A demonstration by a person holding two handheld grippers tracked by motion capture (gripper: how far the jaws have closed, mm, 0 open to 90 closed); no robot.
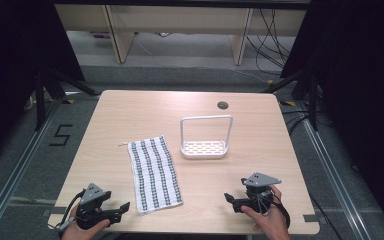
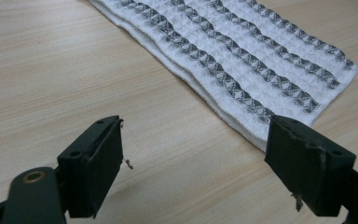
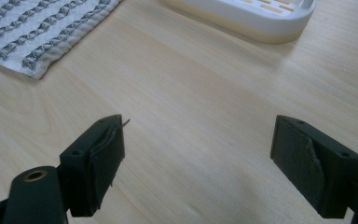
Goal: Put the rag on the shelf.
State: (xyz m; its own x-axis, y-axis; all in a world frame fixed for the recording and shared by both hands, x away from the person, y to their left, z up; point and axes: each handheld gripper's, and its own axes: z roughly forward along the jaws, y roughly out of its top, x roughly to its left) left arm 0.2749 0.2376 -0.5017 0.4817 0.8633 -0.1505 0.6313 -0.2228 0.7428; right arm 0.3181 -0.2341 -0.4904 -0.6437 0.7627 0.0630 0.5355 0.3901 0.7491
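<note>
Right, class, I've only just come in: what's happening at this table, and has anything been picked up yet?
Nothing is held yet. A person sits at the near edge of a wooden table with a gripper in each hand. The left gripper and the right gripper both rest low near that edge, jaws wide open and empty. A folded white cloth with dark stripes lies flat between them, nearer the left one. Behind it stands a white slotted rack with a tall loop handle, untouched.

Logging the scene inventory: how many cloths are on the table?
1. A folded white cloth with dark stripes lies flat on the table, left of the white rack, nearer the left gripper. Nothing seems hidden.
</note>
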